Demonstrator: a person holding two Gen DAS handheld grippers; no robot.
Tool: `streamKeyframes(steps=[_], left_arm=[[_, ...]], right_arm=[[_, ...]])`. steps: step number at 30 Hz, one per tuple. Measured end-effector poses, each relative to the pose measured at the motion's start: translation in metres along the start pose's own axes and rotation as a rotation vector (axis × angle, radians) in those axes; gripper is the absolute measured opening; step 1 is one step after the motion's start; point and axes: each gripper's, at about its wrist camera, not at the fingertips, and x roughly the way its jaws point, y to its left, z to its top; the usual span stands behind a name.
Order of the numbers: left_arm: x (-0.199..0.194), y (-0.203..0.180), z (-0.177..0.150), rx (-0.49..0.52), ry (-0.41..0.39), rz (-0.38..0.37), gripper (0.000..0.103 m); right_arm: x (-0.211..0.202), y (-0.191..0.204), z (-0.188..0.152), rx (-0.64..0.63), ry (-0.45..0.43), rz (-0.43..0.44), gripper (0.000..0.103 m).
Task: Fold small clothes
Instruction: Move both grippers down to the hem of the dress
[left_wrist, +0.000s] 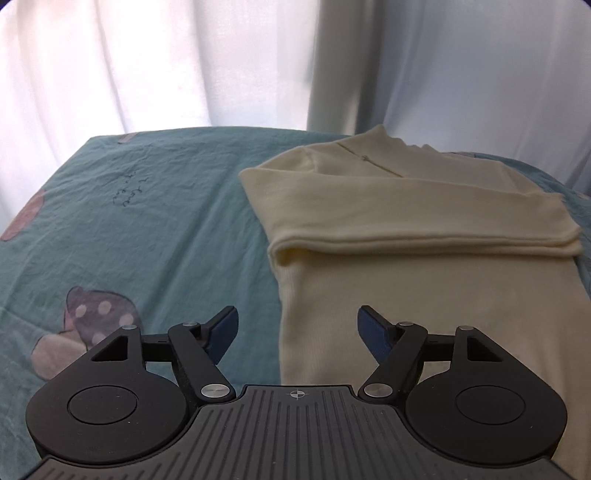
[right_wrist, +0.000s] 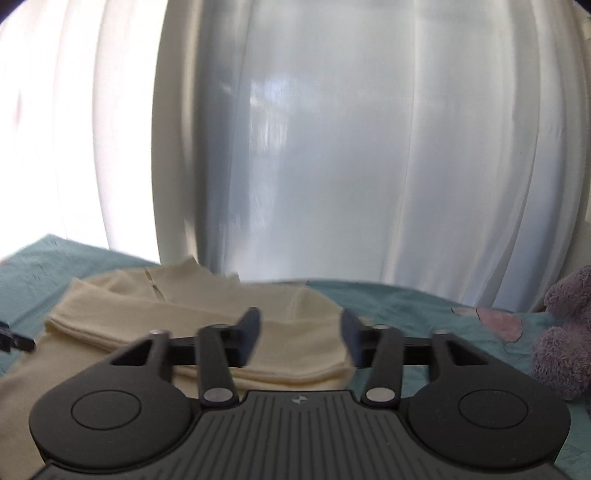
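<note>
Cream knit top (left_wrist: 424, 221) lies flat on a teal printed bedsheet (left_wrist: 166, 229), right of centre in the left wrist view; sleeves folded across the chest, collar at the far end toward white sheer curtains (left_wrist: 147, 62). Left gripper (left_wrist: 296, 330) hovers over the top's near left edge, jaws spread apart, nothing between them. Right gripper (right_wrist: 301, 332) hangs above the folded sleeve's right end, jaws released and empty. Purple plush toy (right_wrist: 565, 332) sits at far right on the sheet.
</note>
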Motion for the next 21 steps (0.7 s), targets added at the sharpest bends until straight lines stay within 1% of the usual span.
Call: streamKeyframes(steps=[1,2,3,5,6,8,9,10,11,13,15,17,20,21], left_arm=[[-0.007,-0.002,-0.007,-0.008,0.003,-0.006,0.078],[-0.013,-0.004,-0.014,-0.020,0.012,-0.012,0.078],[-0.018,-0.006,-0.020,-0.031,0.018,-0.019,0.078],[-0.025,-0.010,-0.030,-0.038,0.033,-0.027,0.078],[-0.028,-0.012,-0.034,-0.036,0.040,-0.028,0.079],[-0.036,-0.014,-0.044,-0.027,0.056,-0.035,0.082],[-0.042,-0.014,-0.050,-0.022,0.062,-0.041,0.084],[-0.047,-0.015,-0.055,-0.014,0.070,-0.046,0.086],[-0.052,-0.015,-0.061,-0.007,0.079,-0.048,0.087],[-0.061,-0.012,-0.074,-0.004,0.102,-0.059,0.088],[-0.067,-0.009,-0.089,-0.010,0.141,-0.068,0.088],[-0.072,-0.005,-0.103,-0.028,0.184,-0.083,0.088],[-0.074,0.000,-0.117,-0.054,0.242,-0.111,0.085],[-0.074,0.000,-0.120,-0.056,0.252,-0.112,0.082]], right_arm=[[-0.015,-0.004,0.001,0.051,-0.038,0.060,0.073],[-0.024,-0.008,0.002,0.126,-0.046,0.094,0.076],[-0.028,-0.011,0.002,0.203,-0.038,0.134,0.076],[-0.033,-0.016,-0.003,0.333,-0.022,0.248,0.078],[-0.033,-0.015,-0.007,0.383,0.010,0.290,0.080],[-0.033,-0.012,-0.015,0.453,0.100,0.391,0.081],[-0.035,-0.009,-0.019,0.470,0.141,0.427,0.085],[-0.038,-0.005,-0.024,0.472,0.190,0.460,0.086],[-0.044,0.001,-0.029,0.454,0.221,0.469,0.086],[-0.056,0.009,-0.040,0.390,0.304,0.453,0.086],[-0.068,0.013,-0.054,0.340,0.384,0.411,0.086],[-0.083,0.011,-0.070,0.309,0.456,0.331,0.086],[-0.102,-0.004,-0.090,0.337,0.518,0.254,0.085],[-0.104,-0.010,-0.093,0.353,0.533,0.239,0.081]])
